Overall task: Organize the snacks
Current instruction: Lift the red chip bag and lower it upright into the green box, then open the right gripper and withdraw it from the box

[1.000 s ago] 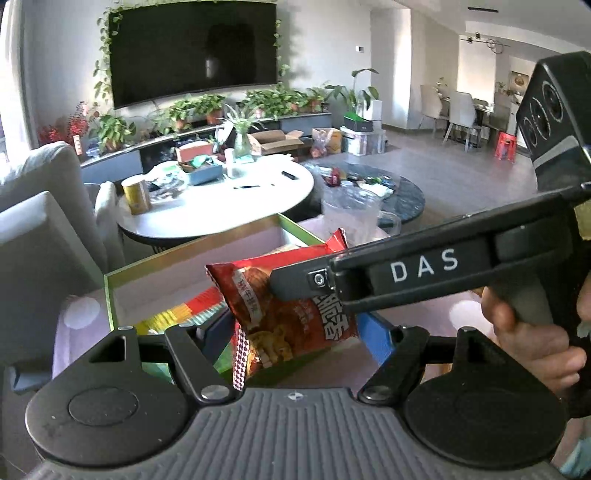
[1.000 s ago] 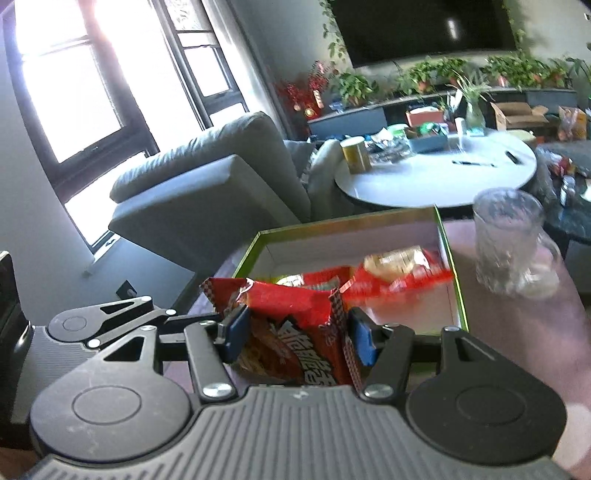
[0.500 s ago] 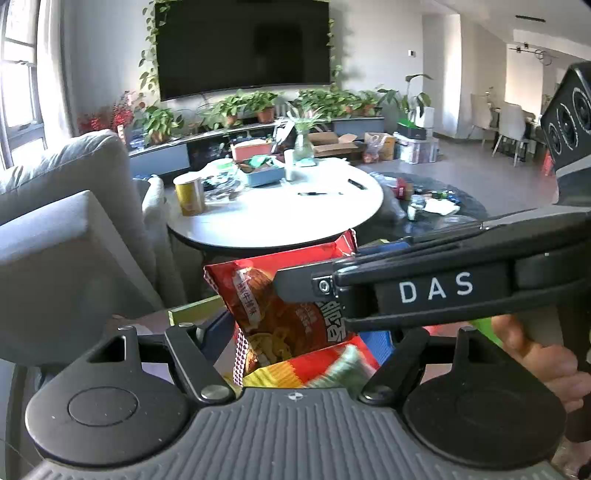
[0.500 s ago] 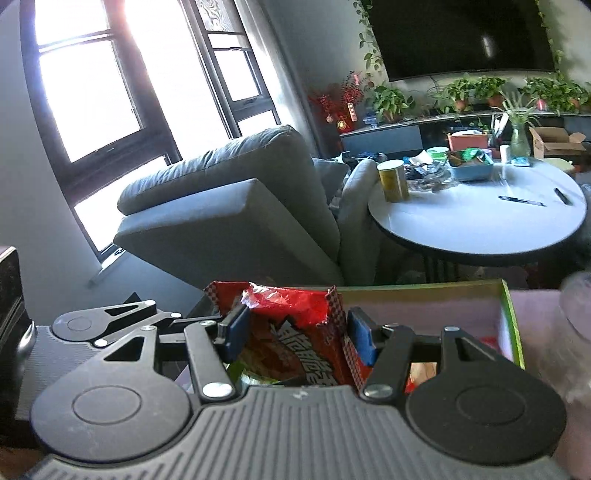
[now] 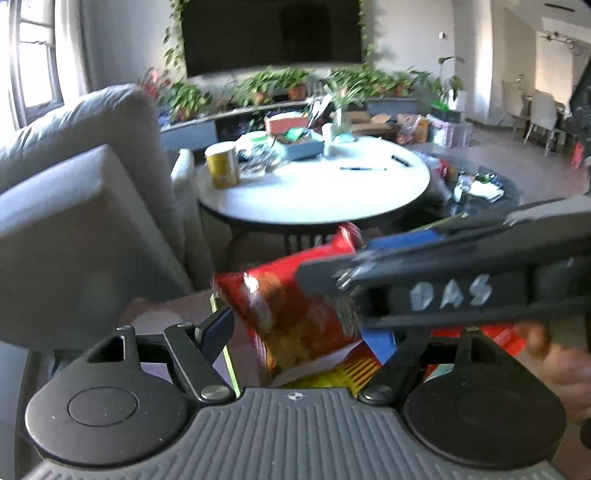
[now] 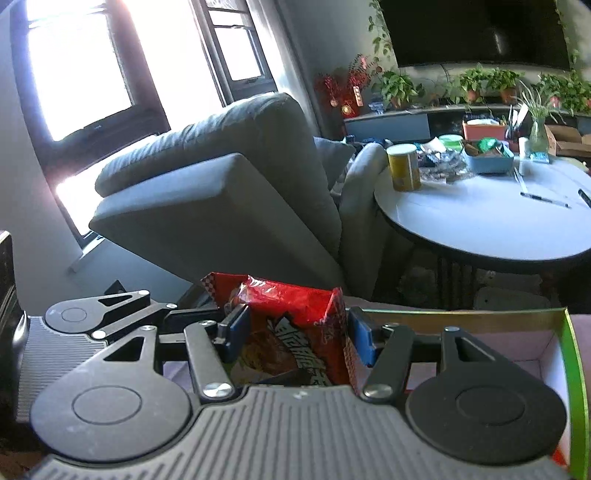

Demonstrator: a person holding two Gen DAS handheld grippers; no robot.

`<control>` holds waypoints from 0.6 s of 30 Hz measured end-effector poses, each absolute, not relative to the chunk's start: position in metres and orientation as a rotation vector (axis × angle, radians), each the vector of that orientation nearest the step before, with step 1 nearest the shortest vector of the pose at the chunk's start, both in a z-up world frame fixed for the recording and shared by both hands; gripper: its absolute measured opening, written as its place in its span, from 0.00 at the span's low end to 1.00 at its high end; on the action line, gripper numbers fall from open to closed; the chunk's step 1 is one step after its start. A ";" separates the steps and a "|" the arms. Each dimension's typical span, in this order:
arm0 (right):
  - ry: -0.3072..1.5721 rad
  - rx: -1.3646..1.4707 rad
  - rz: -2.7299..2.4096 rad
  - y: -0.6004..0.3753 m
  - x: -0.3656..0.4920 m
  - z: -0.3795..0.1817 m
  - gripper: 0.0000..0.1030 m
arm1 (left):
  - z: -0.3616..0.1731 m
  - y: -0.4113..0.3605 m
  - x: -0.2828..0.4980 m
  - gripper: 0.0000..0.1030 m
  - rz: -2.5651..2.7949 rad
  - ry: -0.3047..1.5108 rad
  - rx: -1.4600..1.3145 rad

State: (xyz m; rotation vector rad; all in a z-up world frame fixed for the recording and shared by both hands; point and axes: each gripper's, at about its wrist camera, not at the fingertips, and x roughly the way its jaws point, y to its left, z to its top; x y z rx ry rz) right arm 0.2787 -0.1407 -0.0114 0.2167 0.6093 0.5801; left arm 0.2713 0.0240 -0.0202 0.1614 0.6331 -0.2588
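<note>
A red snack bag hangs between both grippers. My right gripper is shut on the red snack bag, its blue pads pressing both sides. In the left wrist view the right gripper's body marked DAS crosses from the right and clamps the bag. My left gripper stands wide around the bag, its left pad apart from it. Below lies a green-edged box with a white inside; a yellow-striped packet and red packets lie in it.
A grey sofa stands to the left. A white round table carries a yellow can, a blue tray and pens. Plants and a dark TV line the far wall. A hand holds the right gripper.
Both grippers have swung left with the bag, over the box's left end. The left gripper's pad has come away from the bag. The glass mug has left the views.
</note>
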 end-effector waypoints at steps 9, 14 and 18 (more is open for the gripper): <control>0.601 0.272 0.510 -0.166 0.263 -0.010 0.64 | -0.016 0.039 0.244 0.76 -0.232 0.619 0.135; 0.587 0.275 0.495 -0.181 0.239 -0.002 0.64 | -0.006 0.046 0.219 0.79 -0.220 0.598 0.126; 0.570 0.278 0.501 -0.191 0.216 0.004 0.64 | 0.004 0.048 0.197 0.80 -0.216 0.578 0.130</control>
